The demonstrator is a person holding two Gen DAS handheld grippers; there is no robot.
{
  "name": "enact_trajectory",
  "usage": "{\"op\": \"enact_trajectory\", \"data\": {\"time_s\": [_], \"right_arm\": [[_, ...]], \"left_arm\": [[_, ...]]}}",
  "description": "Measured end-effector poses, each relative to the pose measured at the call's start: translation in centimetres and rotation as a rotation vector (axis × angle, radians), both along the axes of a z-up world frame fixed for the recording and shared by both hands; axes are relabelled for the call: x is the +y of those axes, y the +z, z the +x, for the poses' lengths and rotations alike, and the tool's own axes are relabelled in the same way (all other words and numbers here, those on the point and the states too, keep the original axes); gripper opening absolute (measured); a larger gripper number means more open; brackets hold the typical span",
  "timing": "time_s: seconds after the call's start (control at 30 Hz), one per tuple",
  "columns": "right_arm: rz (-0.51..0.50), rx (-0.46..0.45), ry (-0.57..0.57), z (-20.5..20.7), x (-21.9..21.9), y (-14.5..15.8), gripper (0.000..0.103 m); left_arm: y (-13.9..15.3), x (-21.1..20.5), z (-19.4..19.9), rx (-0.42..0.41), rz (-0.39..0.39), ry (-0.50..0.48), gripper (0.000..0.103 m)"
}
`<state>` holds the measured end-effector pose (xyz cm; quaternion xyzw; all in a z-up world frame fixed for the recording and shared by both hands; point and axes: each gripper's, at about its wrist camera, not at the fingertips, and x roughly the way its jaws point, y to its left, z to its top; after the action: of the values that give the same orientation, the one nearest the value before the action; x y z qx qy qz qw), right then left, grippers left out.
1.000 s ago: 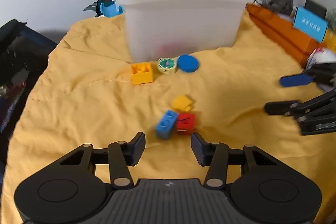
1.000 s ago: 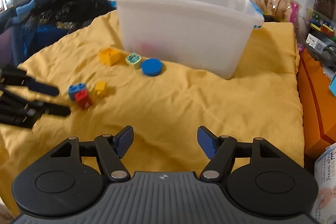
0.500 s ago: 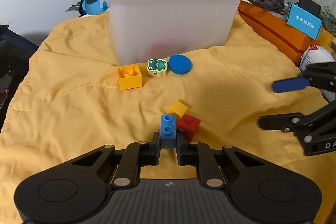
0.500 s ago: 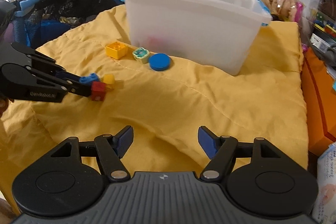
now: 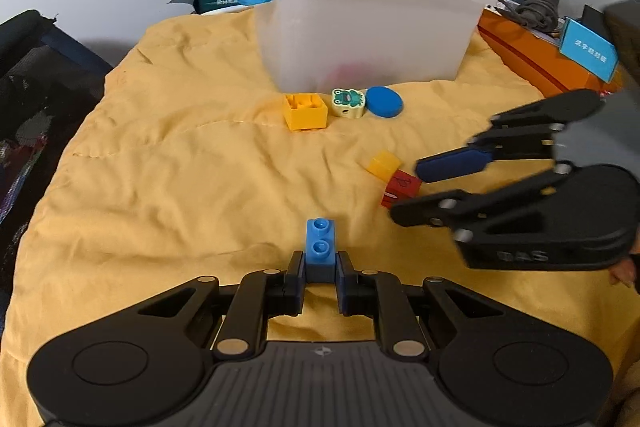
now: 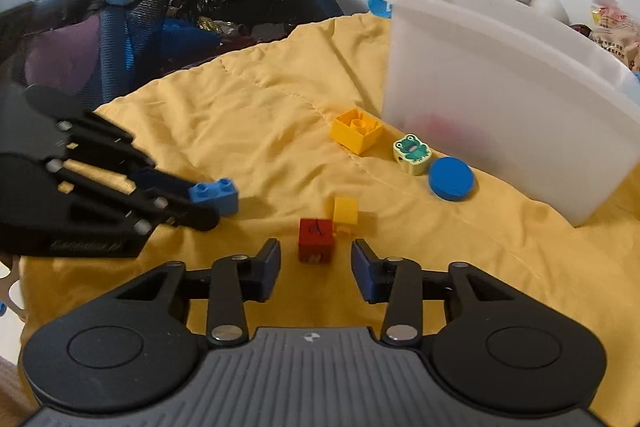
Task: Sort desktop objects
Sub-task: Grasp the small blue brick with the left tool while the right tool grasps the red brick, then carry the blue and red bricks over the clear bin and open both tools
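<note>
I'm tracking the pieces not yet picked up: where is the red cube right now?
In the right wrist view the red cube sits on the yellow cloth just ahead of the open right tongs, touching the small yellow cube behind it.

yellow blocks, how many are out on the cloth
2: the large yellow block by the bin's front wall, the small yellow block touching the red cube. More may be hidden inside the bin.

A yellow cloth (image 5: 168, 163) carries a blue brick (image 5: 319, 247), a red block (image 6: 315, 239), a small yellow block (image 6: 345, 211), a larger yellow brick (image 5: 305, 111), a cream tile printed with a green frog (image 5: 348, 101), a blue disc (image 5: 384, 101) and a translucent white tub (image 5: 368, 39).
</note>
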<state>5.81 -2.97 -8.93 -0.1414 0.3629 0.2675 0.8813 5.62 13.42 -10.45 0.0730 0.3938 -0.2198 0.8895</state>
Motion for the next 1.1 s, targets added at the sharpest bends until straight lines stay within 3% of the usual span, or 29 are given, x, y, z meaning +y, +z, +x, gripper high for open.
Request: {"op": "enact_trajectory", "data": {"time_s": [0.07,0.17,0.43,0.7,0.83,1.0,1.1], "right_arm": [[-0.018,0.003,-0.009,0.5,0.7,-0.4,0.039],[-0.033,0.037,-0.023,1.1,1.3,-1.0,0.023],[-0.07,0.022,-0.123,-1.5,-0.9,0.9,0.022],[-0.007,0.102,-0.265,-1.9,-5.8,1.0,0.022],[0.012,0.035,-0.264,-0.7,-8.0,3.5,0.022],[0.086,-0.12,-0.277,4.5,-10.6,9.1,0.022],[0.13,-0.178,-0.305,8.2,-11.5,11.5,0.022]], "left_arm": [[-0.2,-0.1,0.0,-0.004,0.002,-0.015,0.019],[-0.4,0.0,0.2,-0.006,-0.019,-0.011,0.024],[-0.1,0.2,0.0,-0.002,-0.076,-0.028,0.018],[3.2,-1.5,-0.7,-0.049,-0.115,-0.02,0.018],[7.7,-3.5,1.6,-0.171,-0.174,0.032,0.018],[13.7,-7.6,6.7,-0.288,-0.253,0.068,0.018],[15.0,-10.0,9.6,-0.301,-0.259,0.09,0.018]]}}
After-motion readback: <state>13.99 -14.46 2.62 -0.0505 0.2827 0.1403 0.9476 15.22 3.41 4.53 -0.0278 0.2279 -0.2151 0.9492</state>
